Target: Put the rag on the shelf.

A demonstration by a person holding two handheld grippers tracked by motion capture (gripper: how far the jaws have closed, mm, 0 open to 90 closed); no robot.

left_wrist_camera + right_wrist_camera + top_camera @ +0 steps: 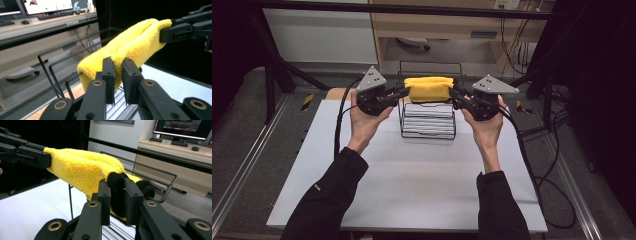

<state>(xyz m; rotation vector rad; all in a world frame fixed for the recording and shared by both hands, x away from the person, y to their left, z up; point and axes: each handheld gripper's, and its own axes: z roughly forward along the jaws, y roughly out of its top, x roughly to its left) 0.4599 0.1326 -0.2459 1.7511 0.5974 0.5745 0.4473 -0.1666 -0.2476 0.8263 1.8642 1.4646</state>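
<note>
— While stretched between both hands, sits where exactly?
— Held up over the top of the black wire rack (428,120), toward the far middle of the white table (412,180). Looks folded into a thick roll, spanning the rack from left to right.
— Meaning the yellow towel (429,89). Gripped how?
— Pinched at each end. Left gripper (398,93) with jaws clamped on the left end; right gripper (458,96) with jaws closed on the right end, over a dark patch at that edge.
— Why both ends?
— Probably to keep the fold tidy and level for draping over, or lifting off, the rack's top bars. Cannot tell which.
— Texture?
— Plush, fuzzy terry, soft and squashed by the jaws. Rack by contrast: thin rigid rods, bent at the corners, with pale slats stacked lower down.
</note>
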